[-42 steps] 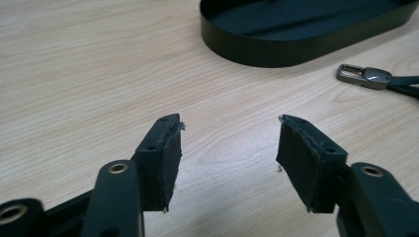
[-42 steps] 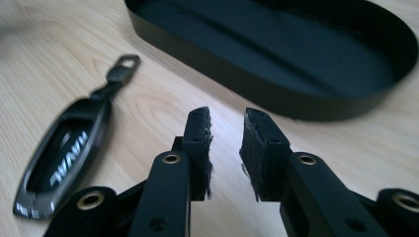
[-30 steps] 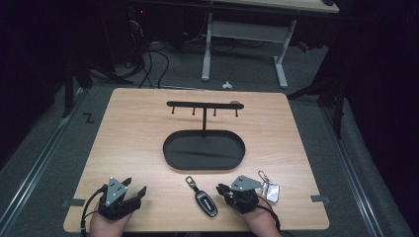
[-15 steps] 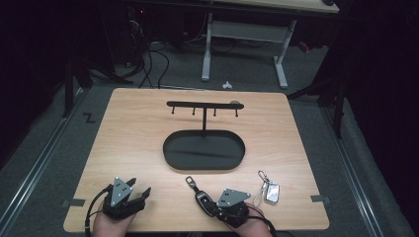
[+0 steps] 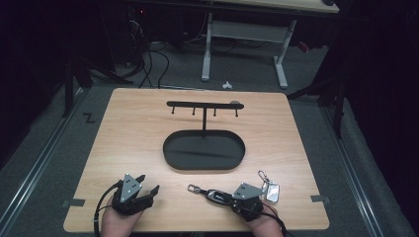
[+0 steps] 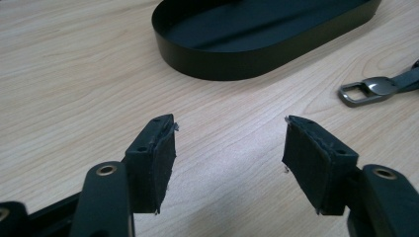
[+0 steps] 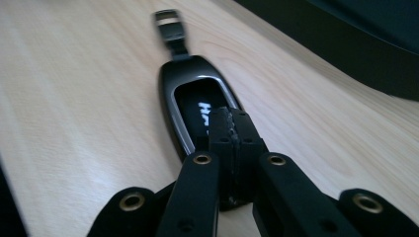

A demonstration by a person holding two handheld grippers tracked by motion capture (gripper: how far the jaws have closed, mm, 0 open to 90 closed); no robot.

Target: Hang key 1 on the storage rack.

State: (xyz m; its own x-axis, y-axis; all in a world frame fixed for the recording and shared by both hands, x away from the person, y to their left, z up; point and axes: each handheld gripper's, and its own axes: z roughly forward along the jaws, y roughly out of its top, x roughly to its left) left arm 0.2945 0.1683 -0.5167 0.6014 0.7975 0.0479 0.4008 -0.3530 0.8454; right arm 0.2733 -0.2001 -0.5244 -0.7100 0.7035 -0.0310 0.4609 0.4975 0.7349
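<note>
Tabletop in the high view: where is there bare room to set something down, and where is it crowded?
Bare wood lies left of the oval tray, and right of it toward the table edge. The front edge is crowded: left gripper, key fob, right gripper, silver keyring tag.

dim room, grey floor [image 5: 59,148], wooden table [image 5: 133,128], white-legged desk [image 5: 247,29] behind, cables [image 5: 148,59] trailed beneath

R gripper [image 5: 232,200] now over key fob [image 5: 215,196]
</note>
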